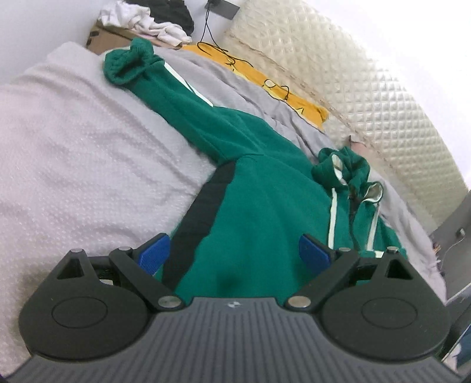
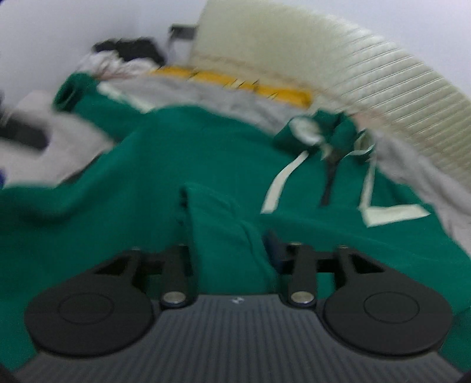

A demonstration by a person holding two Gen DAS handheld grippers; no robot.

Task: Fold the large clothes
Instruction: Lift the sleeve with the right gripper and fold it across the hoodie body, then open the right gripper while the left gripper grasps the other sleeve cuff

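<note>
A large green hoodie (image 1: 250,182) with white stripes and a black side band lies spread on the bed (image 1: 73,141). One sleeve stretches toward the far left, its cuff (image 1: 126,62) bunched up. The hood (image 1: 347,173) is crumpled at the right. My left gripper (image 1: 234,253) is open, blue pads wide apart above the hoodie's lower body. In the blurred right wrist view, my right gripper (image 2: 226,250) is shut on a raised fold of the green hoodie (image 2: 223,218), above the garment's body (image 2: 323,232).
A quilted cream headboard (image 1: 368,88) runs along the far side. A yellow cloth with a black cable (image 1: 265,79) lies on a grey sheet (image 1: 235,88). A cardboard box with piled white and black clothes (image 1: 147,20) stands at the far left.
</note>
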